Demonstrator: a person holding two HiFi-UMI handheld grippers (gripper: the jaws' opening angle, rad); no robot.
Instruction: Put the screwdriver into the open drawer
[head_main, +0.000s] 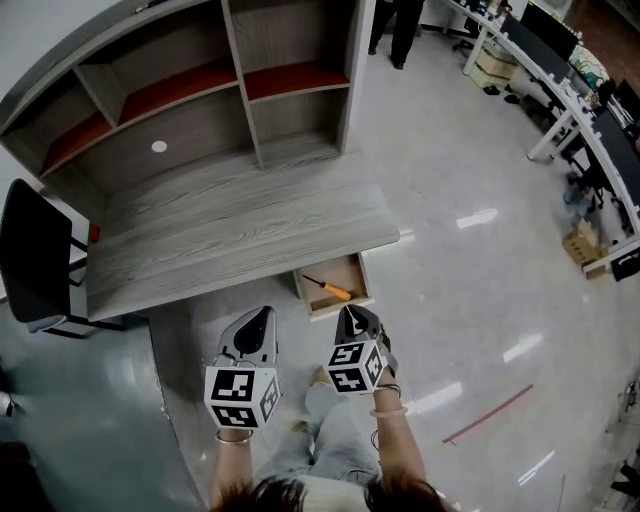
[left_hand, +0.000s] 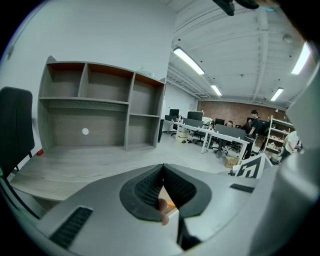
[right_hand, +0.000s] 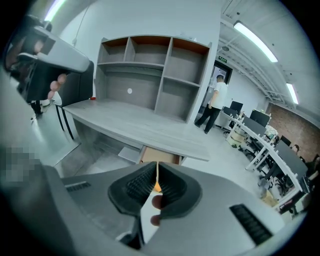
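1. Screwdriver (head_main: 328, 287): lies inside the open drawer (head_main: 340, 309), orange handle nearer the drawer's right wall. Neither gripper touches it.
2. Left gripper (head_main: 264, 313): jaws closed tip to tip with nothing between them; held in front of the drawer, off its left corner.
3. Right gripper (head_main: 350, 312): jaws likewise closed and empty, directly in front of the drawer.
4. Judgement: placement appears complete. Keep both grippers clear of the drawer front and avoid nudging the tool.

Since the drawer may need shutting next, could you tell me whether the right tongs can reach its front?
Probably yes: the right tongs hover shut just before the open drawer, with nothing visible between them.
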